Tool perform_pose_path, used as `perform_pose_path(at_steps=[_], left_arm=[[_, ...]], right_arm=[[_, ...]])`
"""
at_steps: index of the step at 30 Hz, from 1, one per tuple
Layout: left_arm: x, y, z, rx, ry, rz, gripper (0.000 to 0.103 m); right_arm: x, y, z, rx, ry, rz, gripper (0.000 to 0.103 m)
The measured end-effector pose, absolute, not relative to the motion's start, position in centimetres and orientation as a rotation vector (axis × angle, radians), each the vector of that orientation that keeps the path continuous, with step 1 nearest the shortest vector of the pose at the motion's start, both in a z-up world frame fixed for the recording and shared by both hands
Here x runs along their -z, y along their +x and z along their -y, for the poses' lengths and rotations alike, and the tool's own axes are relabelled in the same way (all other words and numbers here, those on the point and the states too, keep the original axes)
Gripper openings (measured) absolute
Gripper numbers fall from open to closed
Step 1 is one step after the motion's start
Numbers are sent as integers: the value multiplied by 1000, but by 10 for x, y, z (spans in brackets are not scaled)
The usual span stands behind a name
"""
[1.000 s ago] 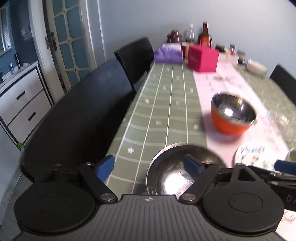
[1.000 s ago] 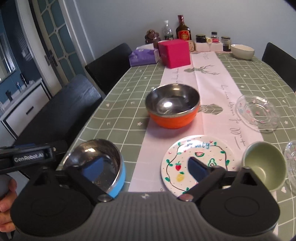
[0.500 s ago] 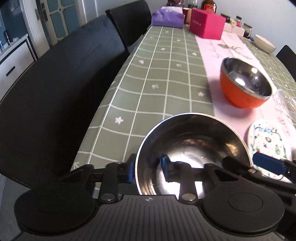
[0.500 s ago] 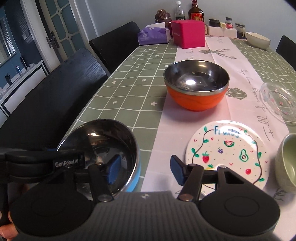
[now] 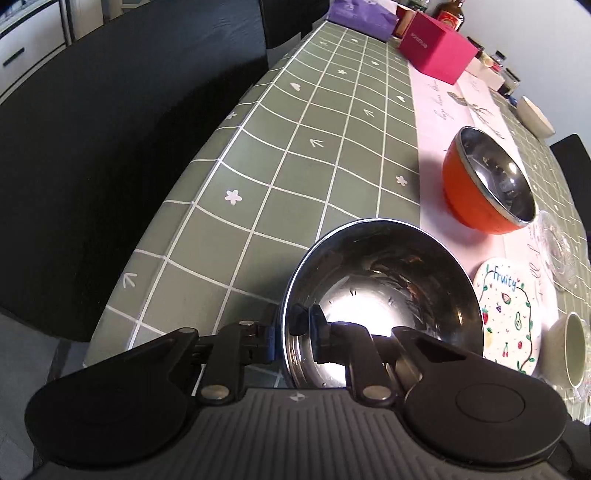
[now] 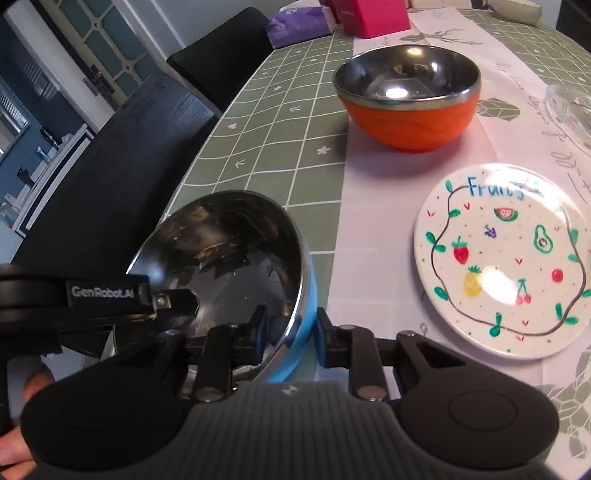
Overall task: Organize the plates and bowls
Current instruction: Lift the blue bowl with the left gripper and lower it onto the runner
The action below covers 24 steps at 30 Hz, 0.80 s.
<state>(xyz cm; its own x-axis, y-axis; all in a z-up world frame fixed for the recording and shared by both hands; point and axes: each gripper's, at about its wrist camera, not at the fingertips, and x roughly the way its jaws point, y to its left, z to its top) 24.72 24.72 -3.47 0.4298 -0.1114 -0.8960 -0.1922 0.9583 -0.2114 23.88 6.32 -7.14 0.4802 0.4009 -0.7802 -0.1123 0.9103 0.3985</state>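
Grippers both pinch the blue bowl (image 6: 236,258) rim: left gripper (image 5: 291,332) one side, right gripper (image 6: 290,332) the other.

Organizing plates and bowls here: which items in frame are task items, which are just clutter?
Task items:
- blue steel bowl, both hand-held grippers clamped on its rim: left, right
- orange steel bowl
- fruit plate
- green cup-bowl
- clear glass plate
- white bowl

Clutter:
- pink box
- purple tissue pack
- bottle
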Motion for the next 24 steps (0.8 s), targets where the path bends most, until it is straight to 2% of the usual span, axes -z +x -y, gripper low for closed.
perform_pose_path(at_steps=[4, 14, 24], left_arm=[[36, 244, -252, -58, -346, -1136, 17], [20, 238, -246, -38, -334, -1150, 17], [-13, 193, -209, 34, -245, -1113, 17]], right_arm=[[72, 239, -56, -311, 378, -1034, 18], [60, 226, -48, -305, 406, -1043, 18], [26, 177, -14, -298, 445, -993, 18]])
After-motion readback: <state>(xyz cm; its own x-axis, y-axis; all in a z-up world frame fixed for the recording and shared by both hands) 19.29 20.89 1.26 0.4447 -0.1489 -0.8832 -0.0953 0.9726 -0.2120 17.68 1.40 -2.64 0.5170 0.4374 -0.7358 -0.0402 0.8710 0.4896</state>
